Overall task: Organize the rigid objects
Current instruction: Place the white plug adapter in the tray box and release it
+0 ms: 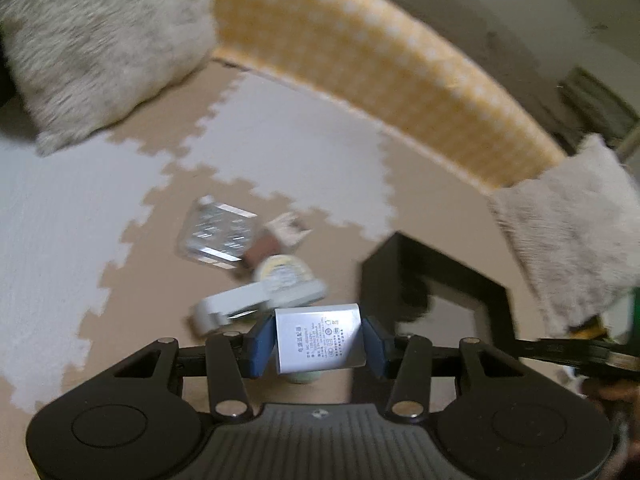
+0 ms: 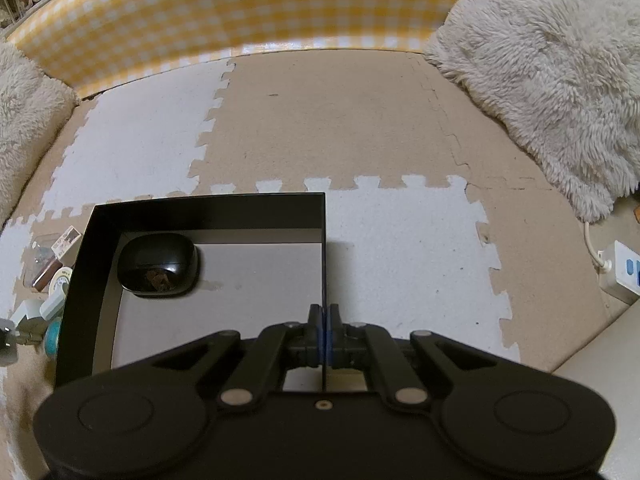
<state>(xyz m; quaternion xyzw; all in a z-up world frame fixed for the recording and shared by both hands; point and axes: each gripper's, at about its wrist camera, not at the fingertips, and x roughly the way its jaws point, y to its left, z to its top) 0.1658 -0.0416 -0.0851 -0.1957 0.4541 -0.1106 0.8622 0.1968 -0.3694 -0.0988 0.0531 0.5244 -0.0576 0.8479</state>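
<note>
Both tools are gripping: left tool [image 1: 319, 344] is squeezing the stiff, light power adapter [image 1: 319, 338] by its flat sides (likely slick), right tool [image 2: 324, 334] is pinching the black box [image 2: 208, 210] wall.

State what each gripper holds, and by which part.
Left gripper: white power adapter, clamped across its two side faces. Right gripper: black box, pinched on its right wall's rim.

I count two grippers, left gripper [image 1: 319, 340] and right gripper [image 2: 324, 334]. One white power adapter [image 1: 319, 338], one black box [image 2: 208, 210], and one black earbud case [image 2: 158, 264] inside it. Two furry cushions [image 2: 552, 68], one power strip [image 2: 622, 272], and roughly five small items [image 1: 256, 264] heaped beside the box.
</note>
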